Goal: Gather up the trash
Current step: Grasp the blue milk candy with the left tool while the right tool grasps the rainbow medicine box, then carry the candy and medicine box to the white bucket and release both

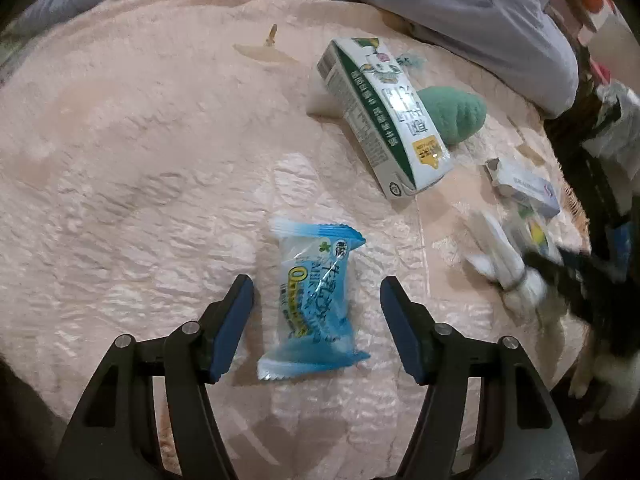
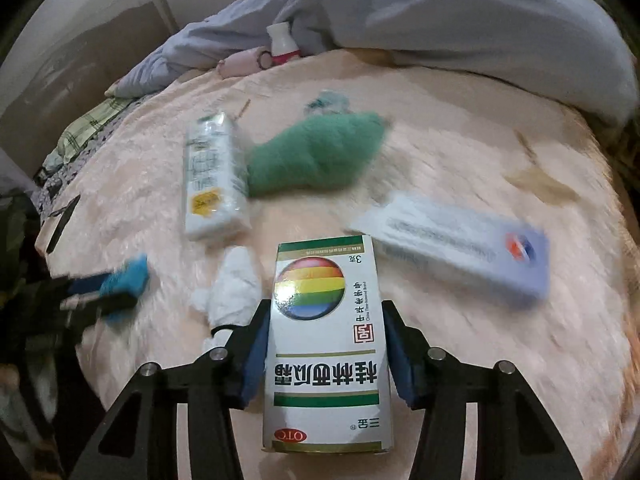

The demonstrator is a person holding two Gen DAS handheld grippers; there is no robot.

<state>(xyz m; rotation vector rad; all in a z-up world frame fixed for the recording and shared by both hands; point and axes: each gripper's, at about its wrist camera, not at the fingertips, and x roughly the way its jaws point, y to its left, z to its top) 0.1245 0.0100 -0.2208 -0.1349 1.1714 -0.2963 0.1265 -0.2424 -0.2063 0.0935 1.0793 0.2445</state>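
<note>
While the left gripper (image 1: pixel 317 306) is straddling a blue wrapper (image 1: pixel 312 304) on the pink blanket (image 1: pixel 140 160), fingers spread, the right gripper (image 2: pixel 325 350) is pinching a medicine box (image 2: pixel 326 344); the limp wrapper risks slipping free.

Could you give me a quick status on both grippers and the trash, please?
Left gripper open, straddling blue wrapper. Right gripper closing around medicine box. Nothing blocking either.
</note>
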